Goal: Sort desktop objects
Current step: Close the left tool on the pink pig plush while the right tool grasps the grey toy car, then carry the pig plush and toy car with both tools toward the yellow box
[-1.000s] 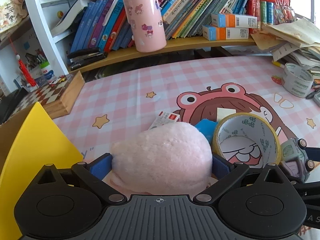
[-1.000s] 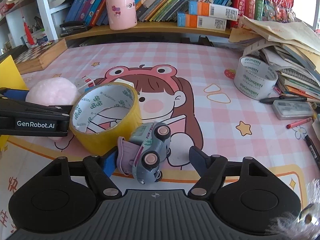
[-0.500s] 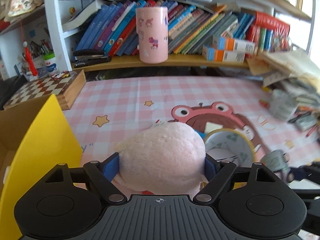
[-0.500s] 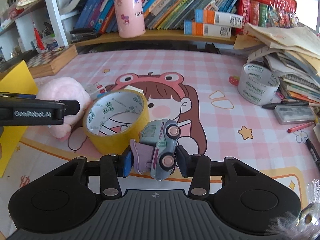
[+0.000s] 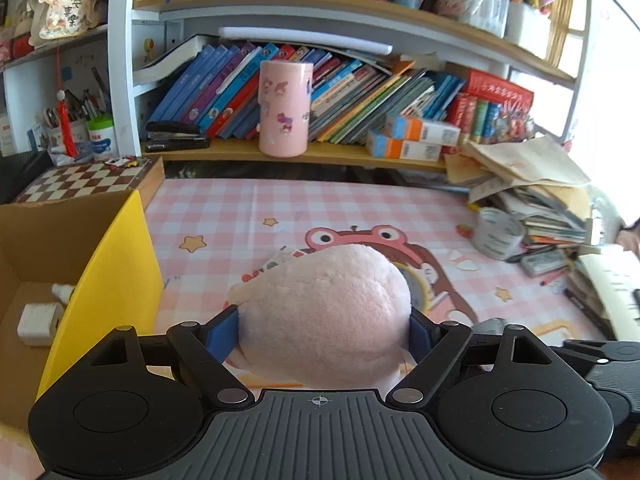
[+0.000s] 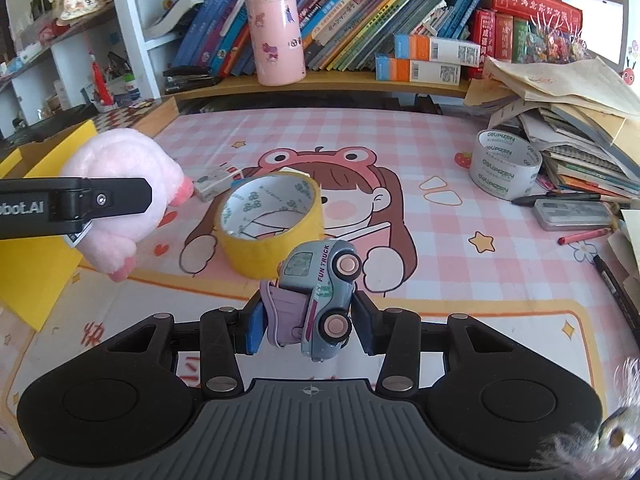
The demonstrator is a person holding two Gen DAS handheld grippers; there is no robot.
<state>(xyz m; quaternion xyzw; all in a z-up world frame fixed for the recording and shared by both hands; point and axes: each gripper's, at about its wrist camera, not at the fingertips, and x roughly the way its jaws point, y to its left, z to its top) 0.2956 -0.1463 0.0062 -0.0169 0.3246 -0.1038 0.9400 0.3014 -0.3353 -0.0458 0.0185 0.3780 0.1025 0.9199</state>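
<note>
Left wrist view first: the cardboard box (image 5: 48, 240) with the yellow flap sits at the near left of the pink desk mat (image 5: 320, 208), open side up, with a couple of small white things already on its floor. That's pretty clearly your drop spot, so aim past the yellow flap and not onto it.

Your left gripper (image 5: 322, 330) is clamped on the pink plush toy (image 5: 328, 312), blue pads pressing both flanks, and the toy hangs clear of the mat, just right of the box. It's squishy, so don't squeeze harder; carry it level over the opening, go low, then let go. The legs dangle, so watch they don't snag the flap.

Right wrist view: your right gripper (image 6: 308, 320) is closed on the toy truck (image 6: 318, 300), which is lifted off the mat and tilted nose-down, wheels facing you. That grip looks a bit skewed to me, so move it gently.

The yellow tape roll (image 6: 270, 220) sits just beyond the truck, and the white tape roll (image 6: 505, 164) is far right by the paper pile. Both grippers head left, so I'd let the plush go first to avoid a bump.
</note>
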